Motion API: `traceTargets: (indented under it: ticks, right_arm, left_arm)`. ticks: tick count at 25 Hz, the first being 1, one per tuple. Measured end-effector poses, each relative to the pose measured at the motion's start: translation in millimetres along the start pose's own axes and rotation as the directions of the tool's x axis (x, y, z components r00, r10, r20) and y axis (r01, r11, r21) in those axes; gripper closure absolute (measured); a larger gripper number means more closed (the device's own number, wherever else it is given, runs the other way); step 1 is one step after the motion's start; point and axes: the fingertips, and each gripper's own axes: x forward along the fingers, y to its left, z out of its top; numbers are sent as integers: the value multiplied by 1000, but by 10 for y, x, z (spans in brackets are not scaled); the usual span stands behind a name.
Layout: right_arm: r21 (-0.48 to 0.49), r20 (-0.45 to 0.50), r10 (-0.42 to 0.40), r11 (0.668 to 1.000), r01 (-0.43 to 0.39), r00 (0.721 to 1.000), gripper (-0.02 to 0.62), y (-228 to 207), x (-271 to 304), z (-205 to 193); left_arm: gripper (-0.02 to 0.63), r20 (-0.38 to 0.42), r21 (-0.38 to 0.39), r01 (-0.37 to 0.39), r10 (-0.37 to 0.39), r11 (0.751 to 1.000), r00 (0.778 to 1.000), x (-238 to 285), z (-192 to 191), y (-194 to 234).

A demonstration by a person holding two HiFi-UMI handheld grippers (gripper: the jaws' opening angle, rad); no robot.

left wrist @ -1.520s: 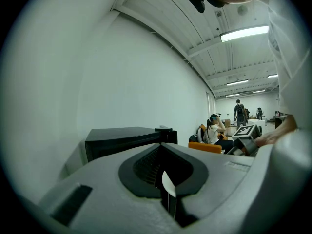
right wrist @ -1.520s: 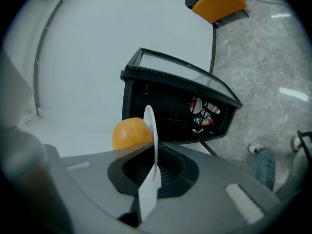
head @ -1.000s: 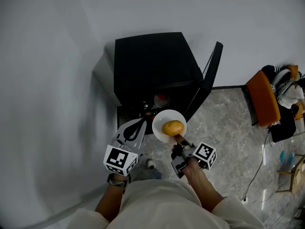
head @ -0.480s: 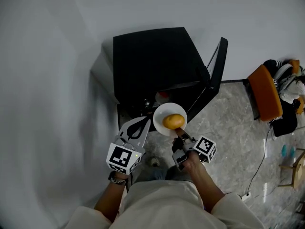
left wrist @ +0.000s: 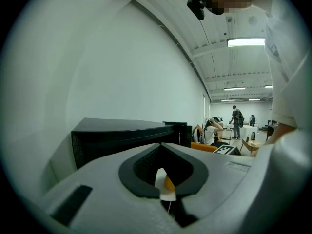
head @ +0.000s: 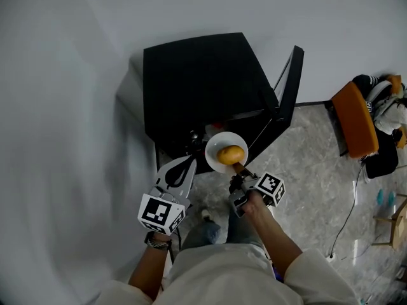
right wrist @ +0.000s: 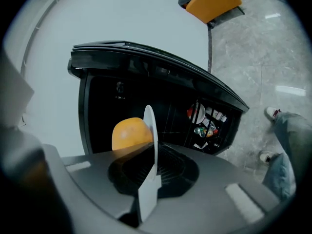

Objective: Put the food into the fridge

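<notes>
A black fridge (head: 197,81) stands against the wall with its door (head: 287,88) swung open to the right. My right gripper (head: 236,168) is shut on the rim of a white plate (head: 218,143), which carries a round orange-yellow piece of food (head: 230,154). The plate hangs at the fridge's open front. In the right gripper view the plate (right wrist: 150,130) shows edge-on between the jaws, with the food (right wrist: 129,133) on its left and the dark fridge interior (right wrist: 126,106) behind. My left gripper (head: 189,162) is shut and empty, left of the plate, level with the fridge (left wrist: 122,133).
Bottles and packets (right wrist: 204,123) fill the shelves of the open door. An orange chair (head: 356,122) with clothes stands at the right, and a cable (head: 346,221) runs across the stone floor. My legs and shoes (head: 206,216) are below the grippers. People (left wrist: 236,121) stand far off.
My right gripper has carried the plate and food forward, closer to the fridge's open front. The left gripper has hardly shifted.
</notes>
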Motion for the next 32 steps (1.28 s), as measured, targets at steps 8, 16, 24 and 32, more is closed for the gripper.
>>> traceTargets:
  ticks: [8, 16, 24, 32]
  right_arm:
    - [-20, -1, 32, 999, -32, 999, 584, -188, 364, 109]
    - [-28, 33, 26, 999, -25, 999, 584, -485, 564, 225]
    - [-27, 75, 47, 999, -45, 996, 584, -851, 722, 390]
    - [-63, 75, 62, 996, -57, 995, 584, -1011, 901, 434]
  left_arm:
    - [601, -14, -2, 31, -31, 1000, 999, 82, -211, -124]
    - [601, -26, -2, 2, -2, 1000, 1000, 50, -366, -19]
    - [601, -59, -3, -25, 25, 1000, 998, 14, -545, 117]
    - [601, -77, -8, -24, 24, 1000, 997, 27, -694, 136]
